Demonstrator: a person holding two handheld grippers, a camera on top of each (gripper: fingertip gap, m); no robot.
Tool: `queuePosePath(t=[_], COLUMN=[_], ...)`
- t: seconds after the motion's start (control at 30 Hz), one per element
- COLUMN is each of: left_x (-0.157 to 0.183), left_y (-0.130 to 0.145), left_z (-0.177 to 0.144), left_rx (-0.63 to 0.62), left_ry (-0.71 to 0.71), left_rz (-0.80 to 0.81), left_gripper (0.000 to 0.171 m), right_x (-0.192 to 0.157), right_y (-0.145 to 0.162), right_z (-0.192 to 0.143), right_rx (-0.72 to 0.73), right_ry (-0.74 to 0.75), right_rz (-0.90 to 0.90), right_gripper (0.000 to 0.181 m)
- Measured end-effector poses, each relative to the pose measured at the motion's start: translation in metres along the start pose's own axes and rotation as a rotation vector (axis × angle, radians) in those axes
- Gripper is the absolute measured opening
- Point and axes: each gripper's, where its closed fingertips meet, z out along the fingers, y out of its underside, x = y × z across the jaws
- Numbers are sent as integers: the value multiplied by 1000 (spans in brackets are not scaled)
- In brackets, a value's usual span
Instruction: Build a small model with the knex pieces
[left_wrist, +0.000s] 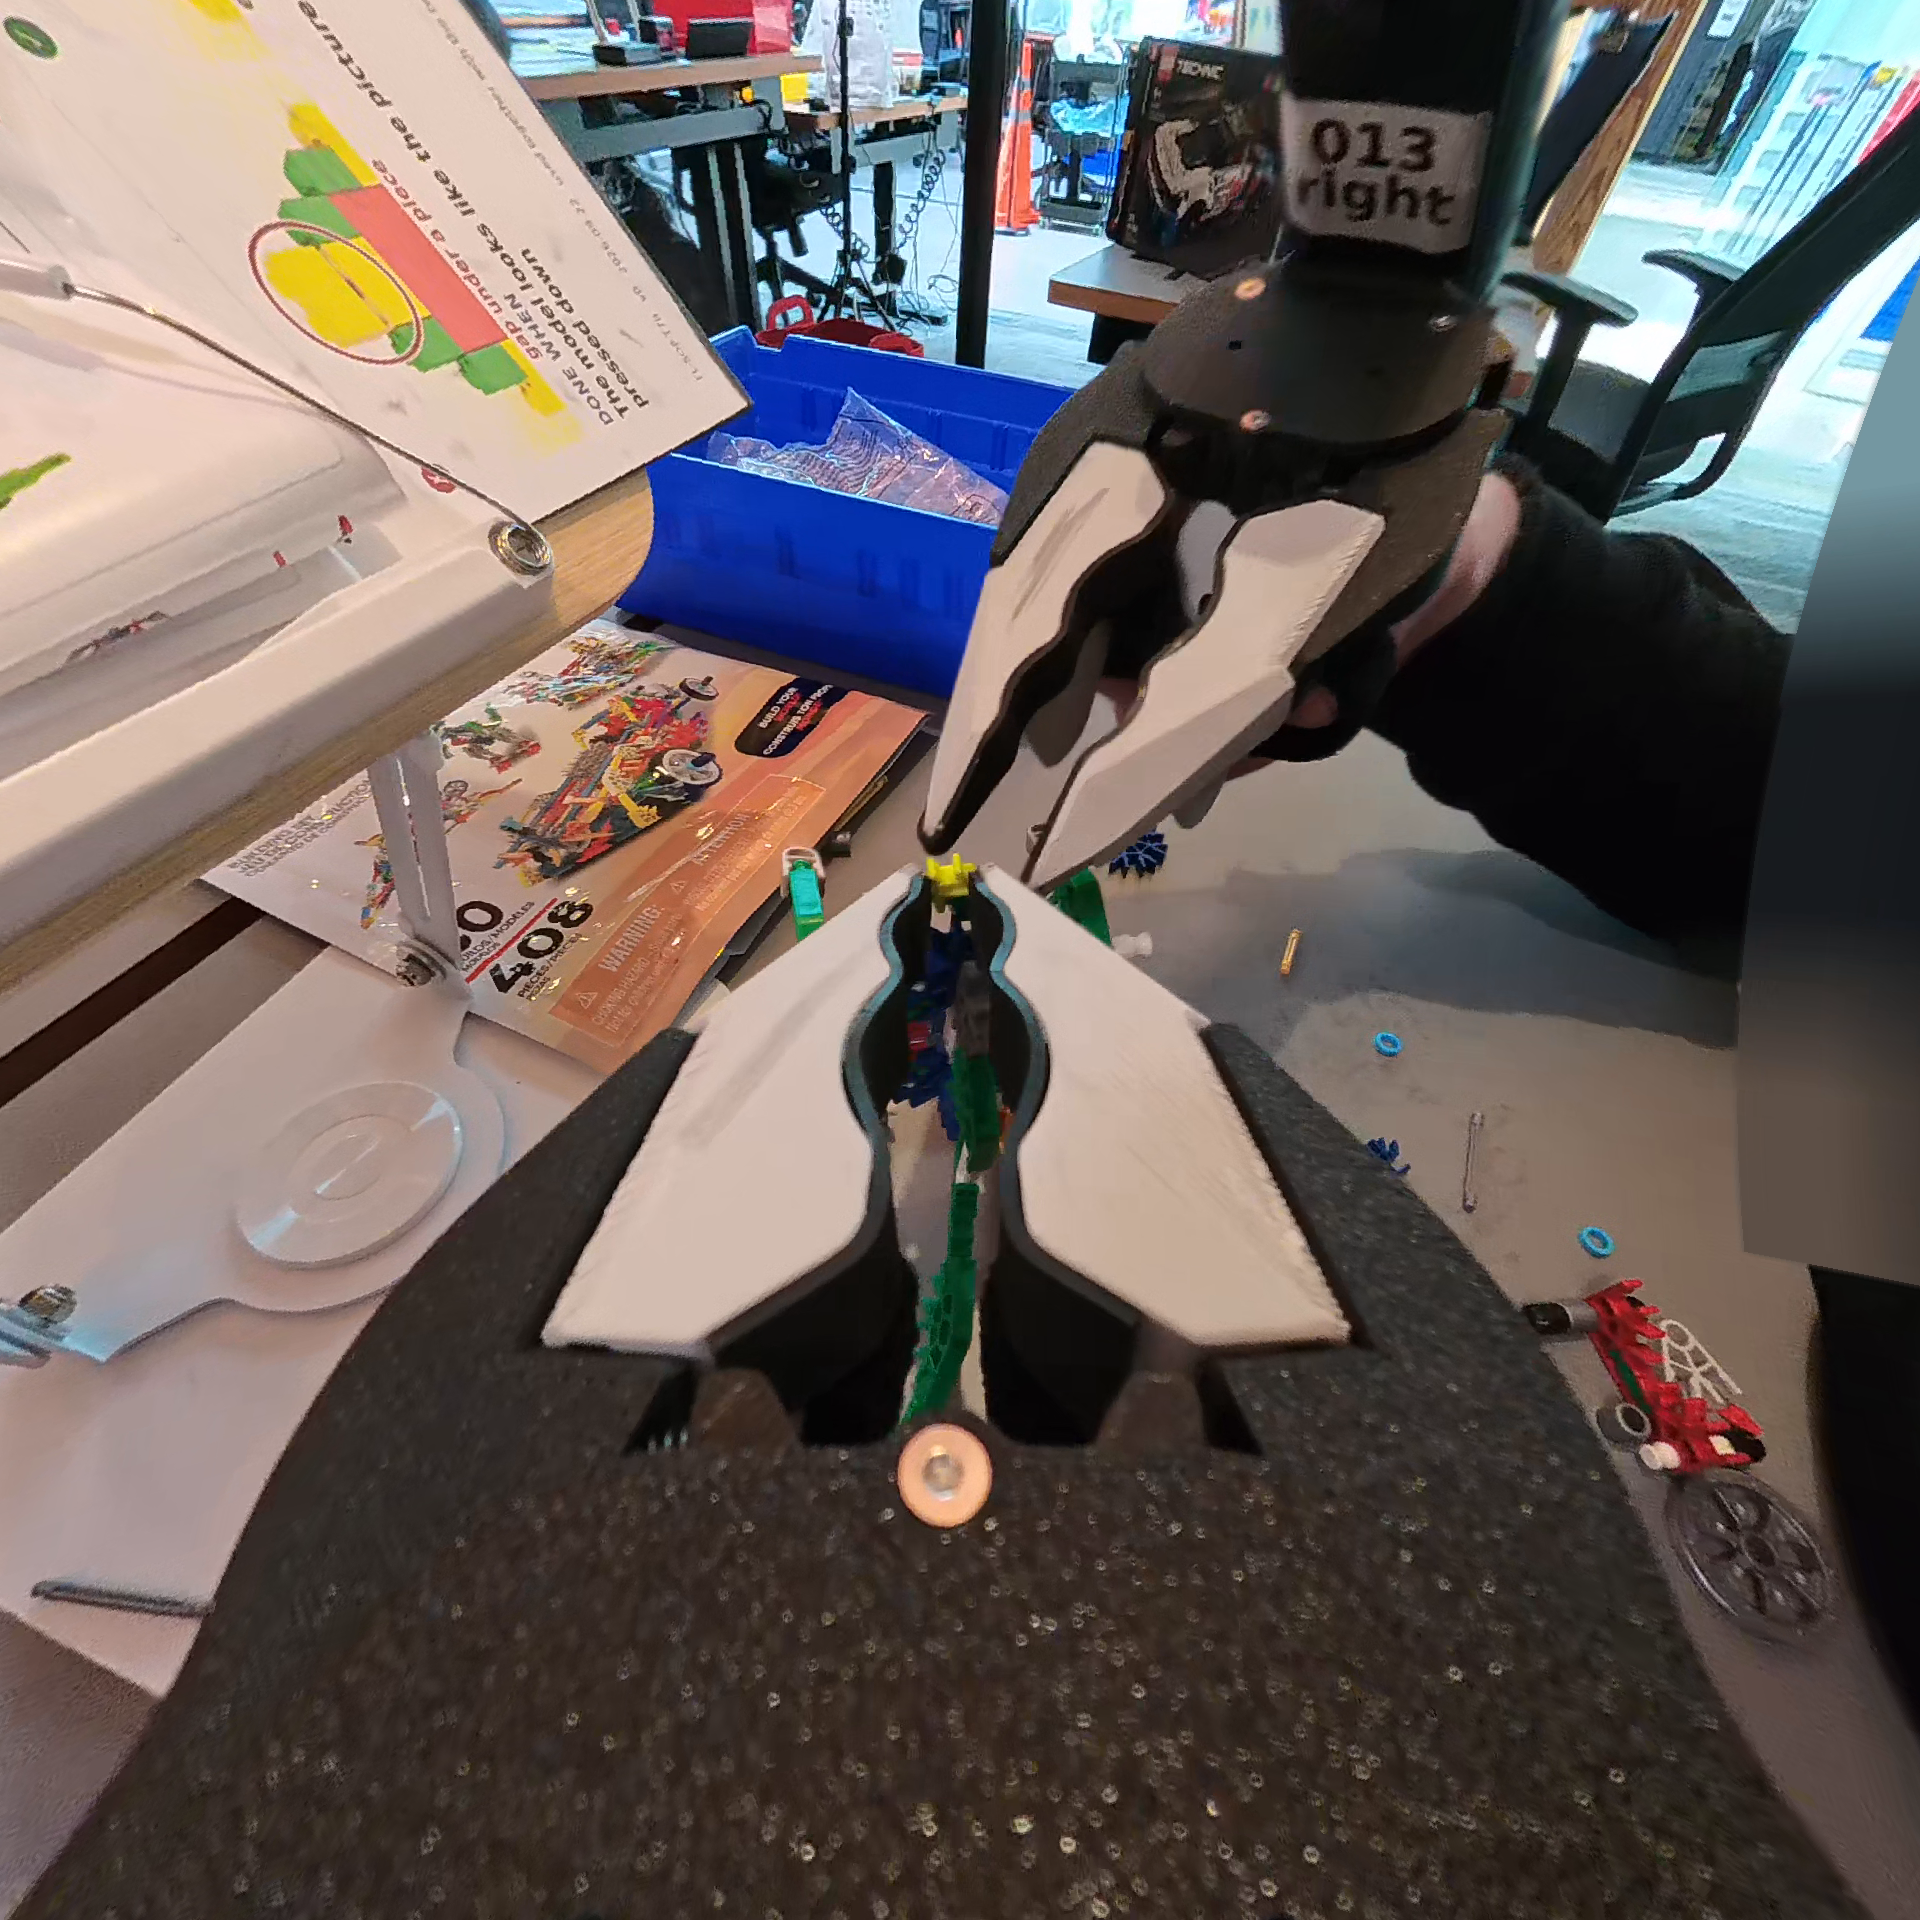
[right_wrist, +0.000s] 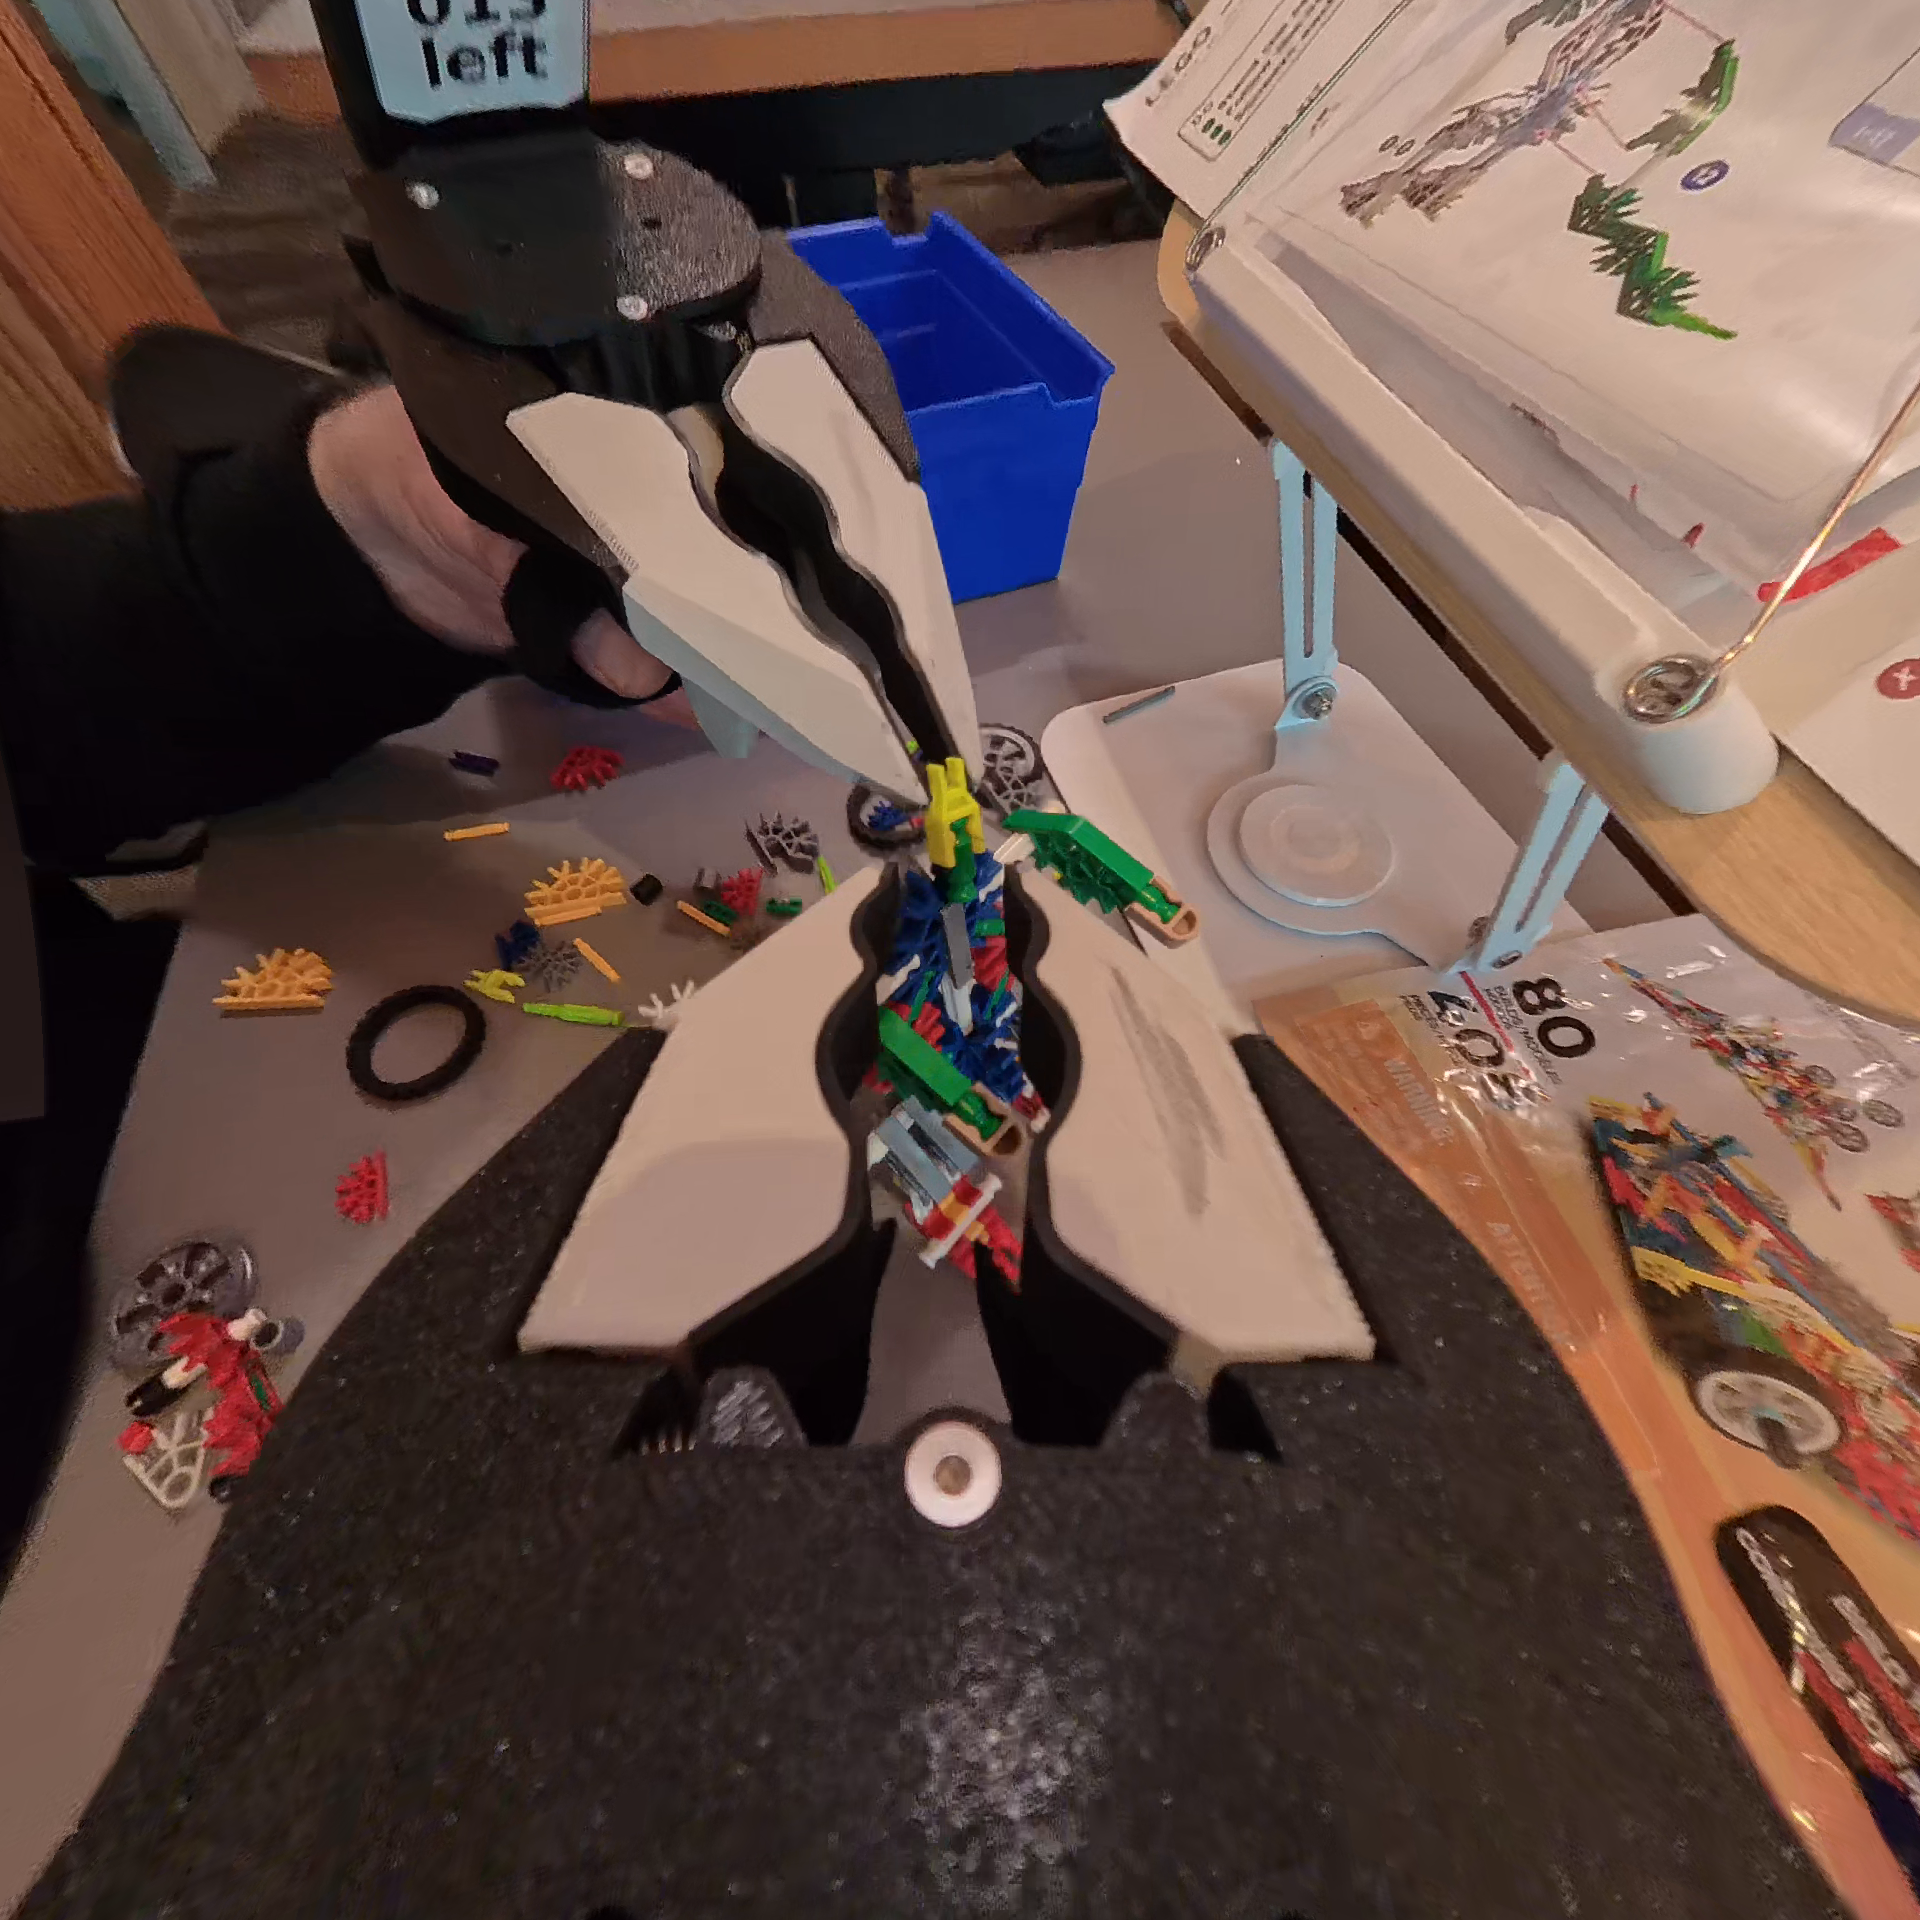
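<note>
My left gripper (left_wrist: 951, 883) pinches a yellow clip (left_wrist: 948, 875) atop a blue/green/red rod-and-connector model (right_wrist: 951, 1039), held above the grey table (right_wrist: 260, 1122). Right gripper (right_wrist: 951, 883) closed on model. Printed booklet (left_wrist: 665, 831) w/ writing nearby; grippers carry tags.

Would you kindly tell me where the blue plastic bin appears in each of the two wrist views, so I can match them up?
Left wrist view: the blue plastic bin sits above centre, behind the printed booklet, left of the right gripper.
Right wrist view: it sits upper centre, just right of the left gripper.
Shared landmark: the yellow connector piece at the fingertips.
</note>
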Motion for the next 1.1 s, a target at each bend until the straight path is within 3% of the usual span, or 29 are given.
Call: queuePosePath(t=[0.33, 1.1], left_x=[1, -4], left_y=[3, 3], left_z=[2, -6], left_rx=[-51, -71], left_ry=[-48, -68], left_rz=[59, 100], left_gripper=[4, 10], right_x=[-2, 0], right_y=[15, 12], right_z=[15, 19], right_rx=[-191, -180], right_ry=[185, 232], right_rz=[-116, -151], right_gripper=[20, 13])
